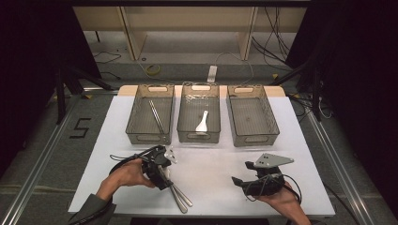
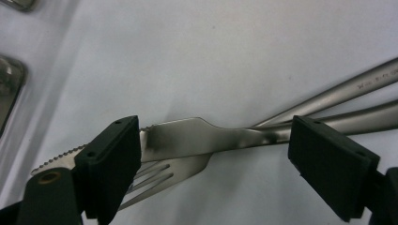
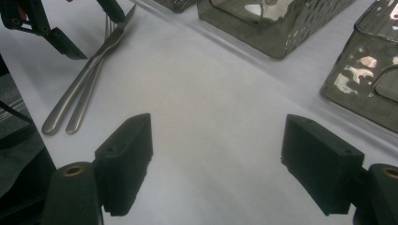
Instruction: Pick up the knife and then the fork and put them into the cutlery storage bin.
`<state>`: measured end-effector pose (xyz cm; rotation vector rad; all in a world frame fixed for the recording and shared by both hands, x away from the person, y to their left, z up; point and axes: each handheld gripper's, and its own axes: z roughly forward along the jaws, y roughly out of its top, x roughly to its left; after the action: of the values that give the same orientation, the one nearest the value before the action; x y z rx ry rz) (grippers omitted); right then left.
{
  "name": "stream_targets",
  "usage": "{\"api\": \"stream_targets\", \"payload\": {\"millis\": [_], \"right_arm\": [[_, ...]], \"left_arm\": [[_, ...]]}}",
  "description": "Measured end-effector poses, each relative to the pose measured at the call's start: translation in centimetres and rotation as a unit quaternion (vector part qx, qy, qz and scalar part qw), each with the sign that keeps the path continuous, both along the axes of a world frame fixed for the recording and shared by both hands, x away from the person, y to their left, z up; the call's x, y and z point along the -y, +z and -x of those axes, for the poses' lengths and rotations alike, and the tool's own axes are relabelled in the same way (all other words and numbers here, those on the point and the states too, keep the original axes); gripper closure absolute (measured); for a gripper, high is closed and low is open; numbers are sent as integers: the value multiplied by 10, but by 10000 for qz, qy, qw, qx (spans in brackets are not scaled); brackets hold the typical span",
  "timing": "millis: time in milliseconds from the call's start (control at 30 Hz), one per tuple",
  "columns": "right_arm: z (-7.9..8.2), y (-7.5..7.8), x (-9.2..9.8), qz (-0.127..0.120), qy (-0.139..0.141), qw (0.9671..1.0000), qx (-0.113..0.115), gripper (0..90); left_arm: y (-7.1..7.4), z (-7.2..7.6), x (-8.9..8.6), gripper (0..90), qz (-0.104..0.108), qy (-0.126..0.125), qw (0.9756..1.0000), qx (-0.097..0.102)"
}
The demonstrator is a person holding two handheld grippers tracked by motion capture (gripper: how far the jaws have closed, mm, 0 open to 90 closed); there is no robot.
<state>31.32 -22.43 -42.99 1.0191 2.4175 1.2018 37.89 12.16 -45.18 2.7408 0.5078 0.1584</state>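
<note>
near the front of the white worktop point(image 1: 211, 154), the left gripper point(image 2: 213, 154) straddles the knife point(image 2: 197, 138) lying across the fork point(image 2: 159, 176), jaws released wide, not yet clamping. the right gripper point(image 3: 216, 164) hovers beside, jaws spread and empty. farther back, the left basket point(image 1: 141, 129) holds chopsticks point(image 1: 156, 116), the middle basket point(image 1: 185, 126) a white spoon point(image 1: 202, 123).

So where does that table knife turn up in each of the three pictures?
High view: knife lies low and left of centre, under the left gripper.
Left gripper view: blade across the middle, between the open jaws.
Right gripper view: top left.
Shared landmark: the fork lying against it.
</note>
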Motion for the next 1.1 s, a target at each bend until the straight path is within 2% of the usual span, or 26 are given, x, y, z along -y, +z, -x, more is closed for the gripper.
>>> {"api": "stream_targets", "payload": {"millis": [233, 333, 433, 500, 567, 633, 767, 867, 900, 967, 1067, 1100], "right_arm": [[0, -1, -1, 45, 3, 10000, -18, 260], [0, -1, -2, 66, 17, 10000, -4, 260], [1, -1, -3, 80, 31, 10000, -11, 260], [1, -1, -3, 94, 47, 9999, -10, 260], [1, -1, -4, 105, 50, 9999, -11, 260], [1, -2, -4, 109, 55, 9999, -19, 260], [1, -2, -4, 125, 64, 9999, -37, 260], [1, -3, -5, 168, 73, 9998, -57, 260], [1, -3, -6, 168, 72, 9998, -61, 260], [1, -3, -6, 159, 72, 9998, -61, 260], [1, -3, -6, 175, 71, 9998, -80, 261], [1, -3, -6, 172, 73, 9998, -83, 261]], "left_arm": [[-3, 2, 3, 170, -77, -80, 9999, 33], [-4, 4, 4, 172, -212, -255, 9994, 35], [-5, 5, 5, 172, -175, -276, 9994, 73], [-3, 6, 6, 174, -201, -434, 9988, 115], [-2, 7, 7, 177, -176, -470, 9987, 131], [-2, 8, 8, 182, -134, -569, 9982, 92], [-6, 7, 13, 179, -238, -751, 9969, 89], [-5, 8, 17, 191, -148, -836, 9964, 18], [-5, 8, 17, 191, -207, -940, 9954, 9], [-6, 9, 17, 191, -180, -968, 9951, -51], [-5, 9, 17, 193, -231, -1072, 9939, -91], [-6, 9, 18, 195, -220, -1149, 9930, -160]]}}
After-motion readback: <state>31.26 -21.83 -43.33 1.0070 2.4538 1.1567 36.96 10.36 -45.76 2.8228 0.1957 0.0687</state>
